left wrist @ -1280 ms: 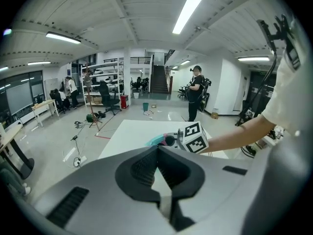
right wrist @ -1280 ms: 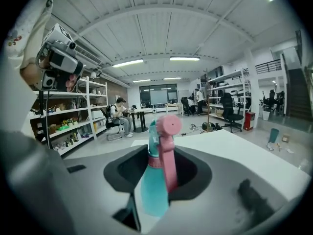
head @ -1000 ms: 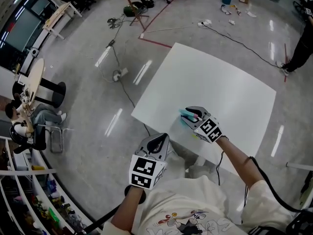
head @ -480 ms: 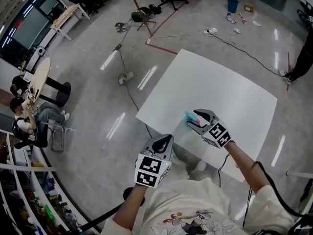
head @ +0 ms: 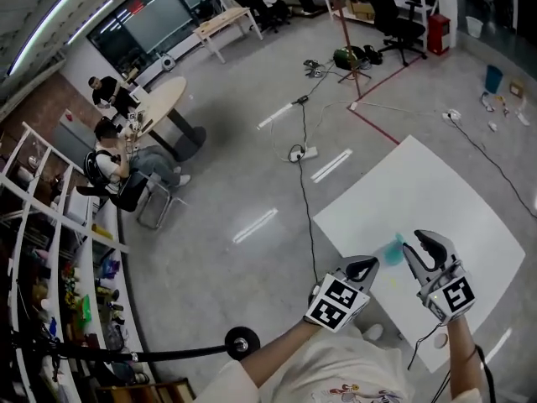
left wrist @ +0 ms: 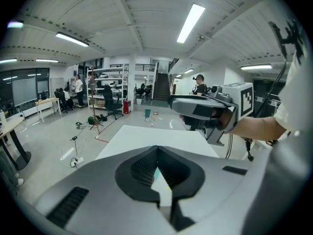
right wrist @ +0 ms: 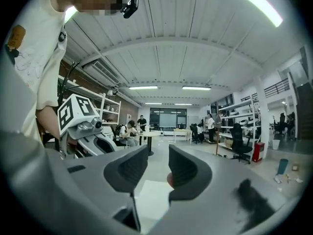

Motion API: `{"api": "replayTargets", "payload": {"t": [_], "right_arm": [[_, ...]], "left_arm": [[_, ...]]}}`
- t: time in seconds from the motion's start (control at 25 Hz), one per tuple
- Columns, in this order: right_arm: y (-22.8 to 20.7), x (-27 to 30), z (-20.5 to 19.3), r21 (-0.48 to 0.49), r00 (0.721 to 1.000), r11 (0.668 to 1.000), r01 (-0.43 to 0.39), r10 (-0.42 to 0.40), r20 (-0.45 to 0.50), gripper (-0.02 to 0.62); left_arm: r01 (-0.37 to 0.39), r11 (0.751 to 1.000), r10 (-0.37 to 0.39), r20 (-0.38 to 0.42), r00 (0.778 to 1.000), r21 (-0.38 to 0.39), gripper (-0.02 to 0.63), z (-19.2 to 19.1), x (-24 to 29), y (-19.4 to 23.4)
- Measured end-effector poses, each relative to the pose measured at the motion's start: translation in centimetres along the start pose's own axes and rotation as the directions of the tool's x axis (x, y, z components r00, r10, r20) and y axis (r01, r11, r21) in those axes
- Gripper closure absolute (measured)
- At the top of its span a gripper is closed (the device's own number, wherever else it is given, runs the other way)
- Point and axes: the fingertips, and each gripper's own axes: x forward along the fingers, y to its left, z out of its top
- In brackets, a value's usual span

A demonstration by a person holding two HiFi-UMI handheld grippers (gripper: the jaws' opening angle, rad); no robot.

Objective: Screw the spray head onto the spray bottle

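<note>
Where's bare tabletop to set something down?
The white table is bare over its whole far half and right side. Crowded only at the near left edge: a teal object shows between the left gripper and the right gripper, whose empty jaws are closing.

A white counter stands on a glossy grey floor, where a black cable runs to a power strip. At the left, a person sits by a round table near white shelving. A blue bin stands at the far right.
</note>
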Motion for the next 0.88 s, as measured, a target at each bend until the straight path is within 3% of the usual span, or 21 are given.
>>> {"api": "replayTargets", "payload": {"t": [0.32, 0.64, 0.88], "right_arm": [[2.5, 0.9, -0.4, 0.071, 0.998, 0.997, -0.030, 0.034, -0.057, 0.540], [1.8, -0.4, -0.7, 0.087, 0.994, 0.996, -0.024, 0.033, -0.103, 0.571], [5.3, -1.2, -2.5, 0.129, 0.991, 0.991, -0.018, 0.035, -0.131, 0.578]], "left_arm": [[-0.022, 1.000, 0.022, 0.052, 0.998, 0.015, 0.598, 1.6, -2.1, -0.1], [-0.012, 1.000, 0.011, 0.061, 0.998, 0.006, 0.598, 2.9, -1.4, -1.2], [0.003, 1.000, -0.004, 0.037, 0.999, 0.013, 0.598, 0.7, -3.0, -2.4]]}}
